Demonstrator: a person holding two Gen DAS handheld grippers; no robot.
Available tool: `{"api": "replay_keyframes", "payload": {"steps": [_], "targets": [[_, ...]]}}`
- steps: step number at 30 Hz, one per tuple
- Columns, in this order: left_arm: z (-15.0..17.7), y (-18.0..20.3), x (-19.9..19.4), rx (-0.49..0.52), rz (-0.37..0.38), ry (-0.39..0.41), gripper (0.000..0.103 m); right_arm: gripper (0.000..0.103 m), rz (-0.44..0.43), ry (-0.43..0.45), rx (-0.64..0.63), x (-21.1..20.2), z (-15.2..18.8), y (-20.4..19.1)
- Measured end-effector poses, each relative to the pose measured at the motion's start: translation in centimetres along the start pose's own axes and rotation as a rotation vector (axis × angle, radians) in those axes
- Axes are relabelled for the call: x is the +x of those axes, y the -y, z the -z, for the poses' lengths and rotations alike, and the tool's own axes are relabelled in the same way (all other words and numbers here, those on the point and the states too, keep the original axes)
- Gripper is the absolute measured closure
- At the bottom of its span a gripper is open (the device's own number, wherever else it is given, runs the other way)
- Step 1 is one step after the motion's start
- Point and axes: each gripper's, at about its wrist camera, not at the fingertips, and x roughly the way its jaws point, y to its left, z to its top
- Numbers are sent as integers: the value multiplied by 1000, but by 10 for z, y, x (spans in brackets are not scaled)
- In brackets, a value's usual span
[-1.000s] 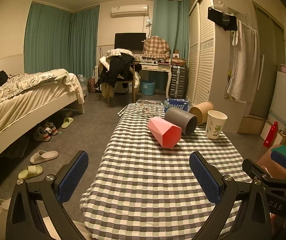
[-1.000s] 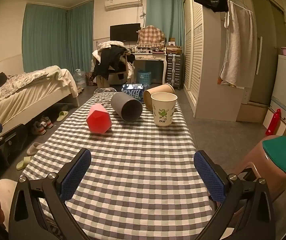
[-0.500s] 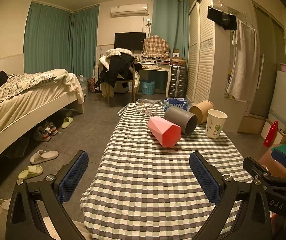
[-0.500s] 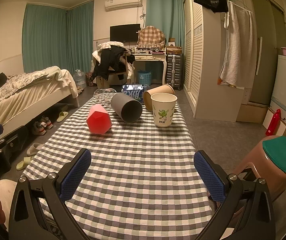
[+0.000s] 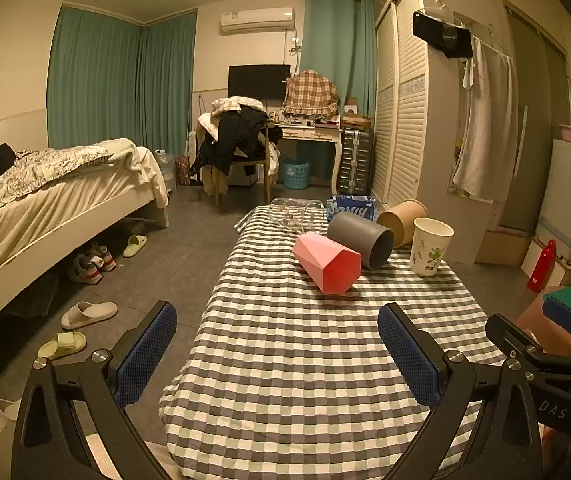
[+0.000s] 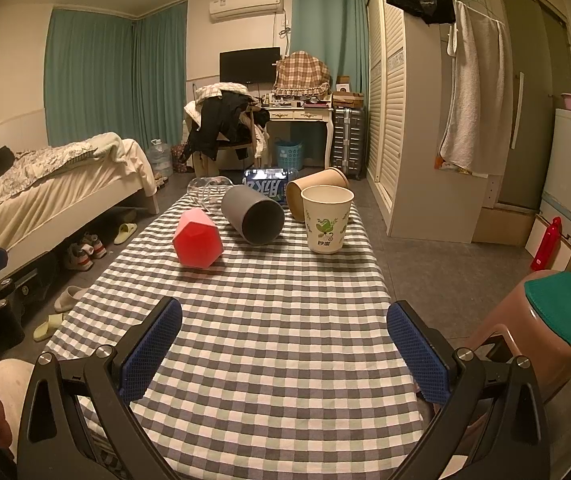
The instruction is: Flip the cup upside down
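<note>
A white paper cup with a green print stands upright, mouth up, at the far right of the checked table; it also shows in the left wrist view. A grey cup, a pink faceted cup and a brown paper cup lie on their sides beside it. My right gripper is open and empty over the near end of the table. My left gripper is open and empty, at the table's near left edge.
A clear glass container and a blue pack lie at the table's far end. A brown stool with a green top stands right of the table. A bed and shoes are on the left, a wardrobe on the right.
Both grippers have drifted only slightly; the cups have not moved and both grippers stay open.
</note>
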Motion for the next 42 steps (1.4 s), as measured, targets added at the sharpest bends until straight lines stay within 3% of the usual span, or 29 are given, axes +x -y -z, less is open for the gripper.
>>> {"api": "replay_keyframes", "payload": {"steps": [42], "targets": [[3,-1,-3,4,-3,-2,0,0,-3,0,-6,1,0,-3]]}}
